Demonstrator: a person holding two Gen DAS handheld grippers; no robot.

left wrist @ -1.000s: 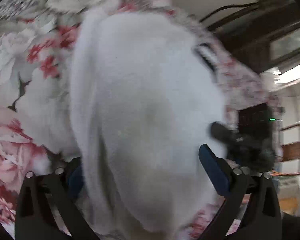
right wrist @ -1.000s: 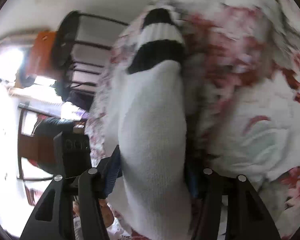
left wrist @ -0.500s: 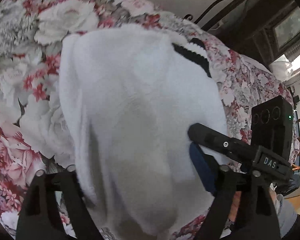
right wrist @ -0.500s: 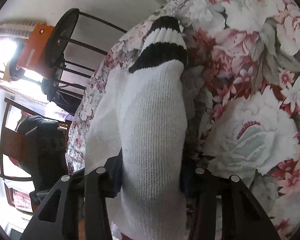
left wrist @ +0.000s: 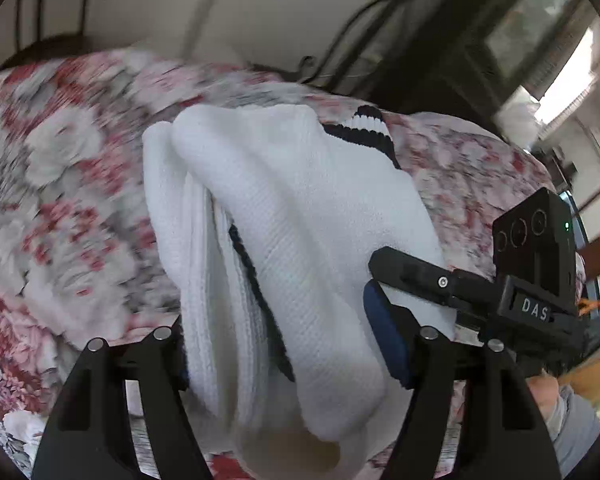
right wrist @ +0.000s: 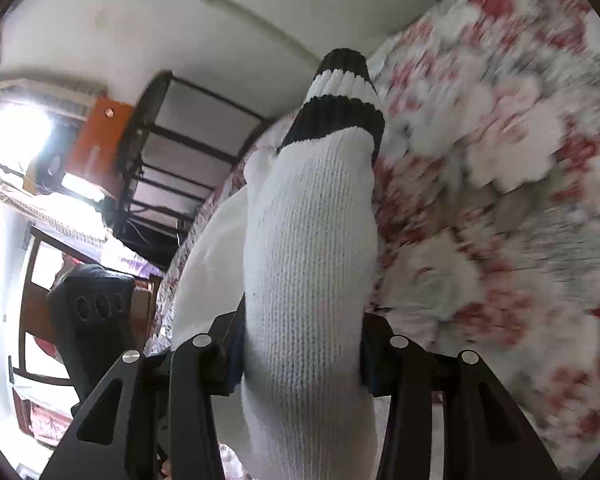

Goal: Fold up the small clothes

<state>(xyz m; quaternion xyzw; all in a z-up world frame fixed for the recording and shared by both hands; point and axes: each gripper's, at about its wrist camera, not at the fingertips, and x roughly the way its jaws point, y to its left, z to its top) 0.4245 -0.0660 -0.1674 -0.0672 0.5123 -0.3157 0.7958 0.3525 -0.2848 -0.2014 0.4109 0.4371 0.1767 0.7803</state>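
Note:
A white knit garment [left wrist: 300, 240] with black-and-white striped cuffs [left wrist: 364, 128] hangs over the floral cloth [left wrist: 60, 208]. My left gripper [left wrist: 288, 344] is shut on a bunched fold of it, which drapes between the jaws. My right gripper [right wrist: 300, 356] is shut on a white sleeve [right wrist: 312, 248] whose striped cuff [right wrist: 340, 100] points away from me. The right gripper's body [left wrist: 532, 272] shows at the right of the left wrist view, against the garment's edge. The left gripper's body [right wrist: 96, 320] shows at the left of the right wrist view.
The floral cloth [right wrist: 500, 200] covers the whole work surface. A black metal rack [right wrist: 172, 152] and an orange box [right wrist: 96, 136] stand beyond its far edge. Dark furniture and a window [left wrist: 520, 40] lie behind, with a white wall [left wrist: 260, 8].
Both grippers have lifted and tilted up with the garment still held. More wall and room shows above the cloth. The garment's fold has opened, showing a dark stripe inside.

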